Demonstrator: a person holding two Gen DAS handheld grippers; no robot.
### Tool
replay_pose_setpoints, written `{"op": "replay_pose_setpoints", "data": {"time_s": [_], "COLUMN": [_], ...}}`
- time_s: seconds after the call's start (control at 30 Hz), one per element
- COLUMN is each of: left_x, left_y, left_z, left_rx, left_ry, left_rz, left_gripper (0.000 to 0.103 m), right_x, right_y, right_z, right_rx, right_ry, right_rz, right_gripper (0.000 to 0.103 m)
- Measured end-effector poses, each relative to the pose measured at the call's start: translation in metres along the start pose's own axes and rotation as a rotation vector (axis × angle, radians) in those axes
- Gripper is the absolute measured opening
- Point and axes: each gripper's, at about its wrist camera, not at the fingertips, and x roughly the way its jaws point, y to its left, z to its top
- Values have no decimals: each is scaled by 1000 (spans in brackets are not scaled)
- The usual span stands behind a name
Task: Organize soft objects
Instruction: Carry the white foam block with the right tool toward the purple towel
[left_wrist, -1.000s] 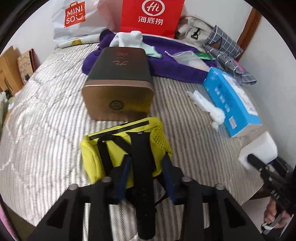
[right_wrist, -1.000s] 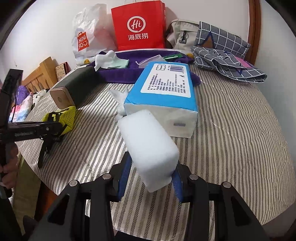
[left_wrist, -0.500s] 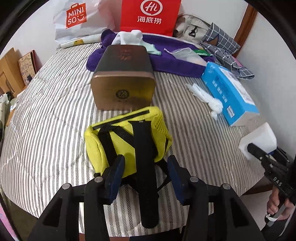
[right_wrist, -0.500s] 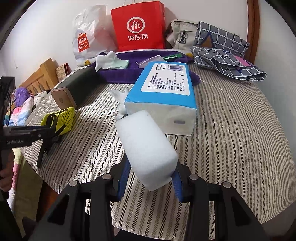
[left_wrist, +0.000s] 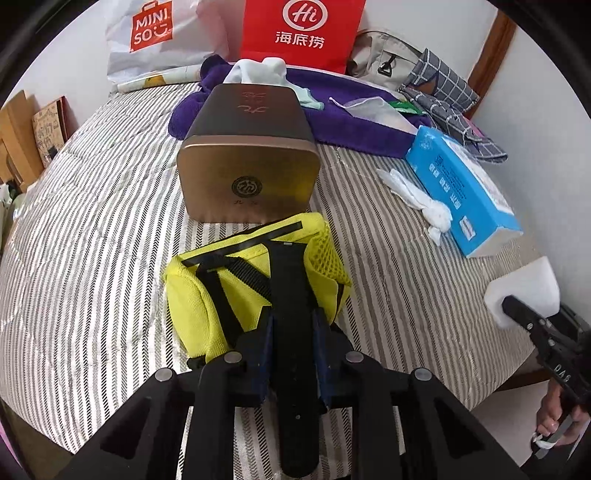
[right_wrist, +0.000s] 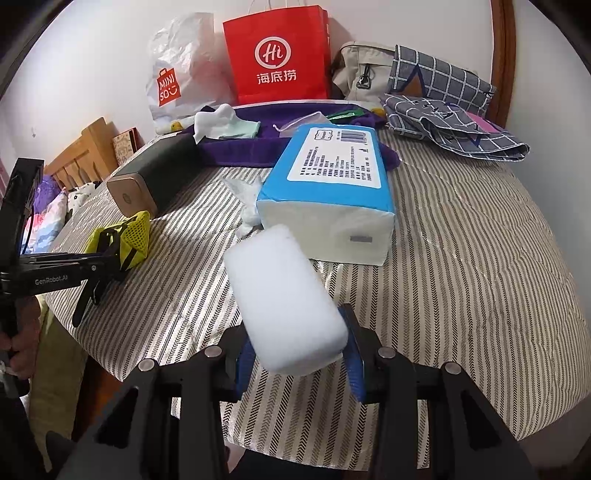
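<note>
the left gripper (left_wrist: 291, 332) is closing on the wide black strap (left_wrist: 290, 280) of the yellow mesh pouch (left_wrist: 207, 295), strap running lengthwise between its fingers; the right gripper (right_wrist: 299, 354) clamps a white foam block (right_wrist: 284, 295).

both grippers are matte black frames with angular triangular cut-outs, round silver screw heads along the finger arms, and blue pads lining the inner faces of the fingers (left_wrist: 266, 354). seen from the right wrist camera, the left gripper (right_wrist: 107, 258) has a long black body printed "genrobot.ai" in white, with a thin black cable looping beside an upright black block. the right gripper (left_wrist: 517, 310), seen from the left wrist camera, shows small screws and white lettering on its black side.
</note>
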Motion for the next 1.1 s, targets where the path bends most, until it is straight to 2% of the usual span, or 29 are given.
{"op": "replay_pose_setpoints", "data": {"time_s": [0.07, 0.43, 0.73, 1.1], "left_x": [-2, -37, -60, -82], "left_y": [5, 14, 16, 18], "left_z": [1, 10, 30, 77], "left_rx": [-27, -66, -79, -101], "left_ry": [-3, -60, -110, -180], "left_rz": [-26, -30, -43, -33], "left_gripper": [18, 18, 18, 18], "right_x": [3, -25, -52, -57], "right_y": [0, 3, 9, 4], "right_z": [0, 14, 45, 98], "right_rx": [-1, -9, -30, -14], "right_ry": [5, -31, -89, -131], "right_rz": [-7, 28, 29, 22], "right_gripper": [39, 37, 37, 37]}}
